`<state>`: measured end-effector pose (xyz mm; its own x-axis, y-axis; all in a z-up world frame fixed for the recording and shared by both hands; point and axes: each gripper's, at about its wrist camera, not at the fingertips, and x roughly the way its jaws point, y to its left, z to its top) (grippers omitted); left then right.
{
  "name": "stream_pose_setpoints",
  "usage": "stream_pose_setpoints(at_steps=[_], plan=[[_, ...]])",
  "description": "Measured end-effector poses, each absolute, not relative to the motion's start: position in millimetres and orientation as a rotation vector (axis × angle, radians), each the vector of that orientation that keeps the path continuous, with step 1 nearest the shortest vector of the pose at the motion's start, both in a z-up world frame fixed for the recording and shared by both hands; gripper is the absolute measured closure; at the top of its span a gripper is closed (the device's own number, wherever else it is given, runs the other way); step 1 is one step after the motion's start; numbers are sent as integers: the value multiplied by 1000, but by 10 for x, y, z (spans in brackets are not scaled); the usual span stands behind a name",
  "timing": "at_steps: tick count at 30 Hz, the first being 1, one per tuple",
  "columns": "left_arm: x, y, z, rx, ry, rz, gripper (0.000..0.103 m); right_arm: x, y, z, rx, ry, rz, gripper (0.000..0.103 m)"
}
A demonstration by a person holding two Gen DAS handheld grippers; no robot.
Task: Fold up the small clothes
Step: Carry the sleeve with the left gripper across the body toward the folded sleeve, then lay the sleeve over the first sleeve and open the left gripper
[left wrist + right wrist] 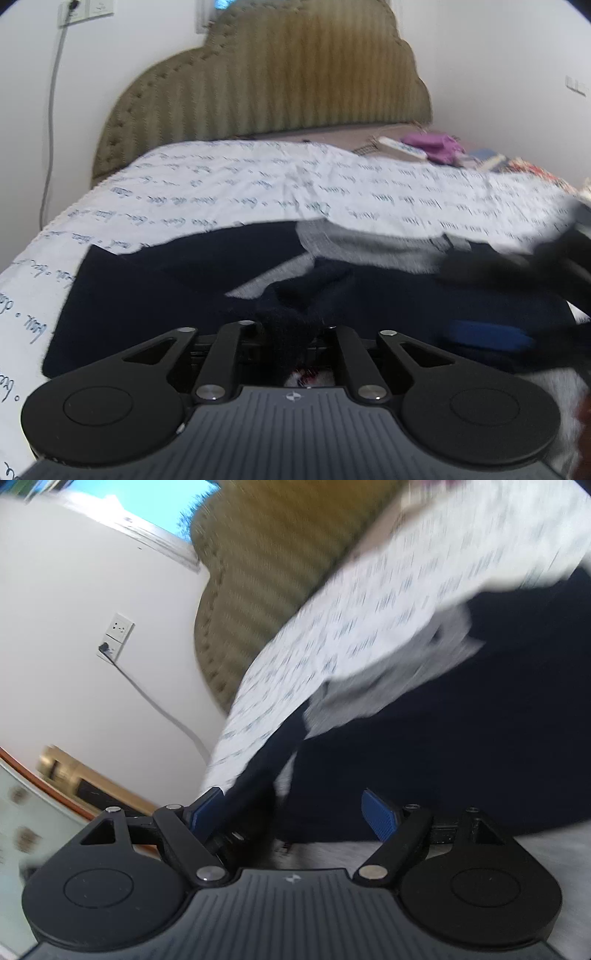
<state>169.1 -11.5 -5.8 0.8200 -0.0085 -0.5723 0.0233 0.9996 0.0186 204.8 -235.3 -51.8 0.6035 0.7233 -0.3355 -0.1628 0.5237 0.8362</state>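
A navy garment (pixel 147 288) lies on the script-printed bed (pixel 258 184).

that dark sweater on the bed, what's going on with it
A person is folding a navy garment with grey panels on a bed with a script-print sheet. The left claw is shut on a bunched bit of the navy fabric. The right claw is open over the garment's edge, its view tilted and blurred. The fold isn't finished.

One navy garment (pixel 155 295), one printed bedsheet (pixel 229 192), one headboard (pixel 266 85), one purple cloth (pixel 436 146), two grippers: left gripper (pixel 291 332), right gripper (pixel 295 812)
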Motion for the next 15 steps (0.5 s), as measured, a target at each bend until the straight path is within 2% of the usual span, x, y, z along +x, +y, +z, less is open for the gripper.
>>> stream_pose_setpoints(at_steps=[3,5,6,8,11,15], plan=[[1677,-174,-92,84,618,-35,74,2304,-2171,-692,931,818,643,20],[1655,-211,-131,126,639,-55,51,2368,-2086,-715,940,819,659,20],[1630,-214,-137,142,655,-72,44,2366,-2043,-712,934,818,658,20],[1521,-186,-131,150,655,-106,26,2375,-2014,-696,941,816,660,20],[1301,-126,-101,182,630,-138,12,2371,-1955,-679,933,825,670,20],[1058,14,-86,188,594,-108,7,2407,-1798,-619,856,836,681,24]])
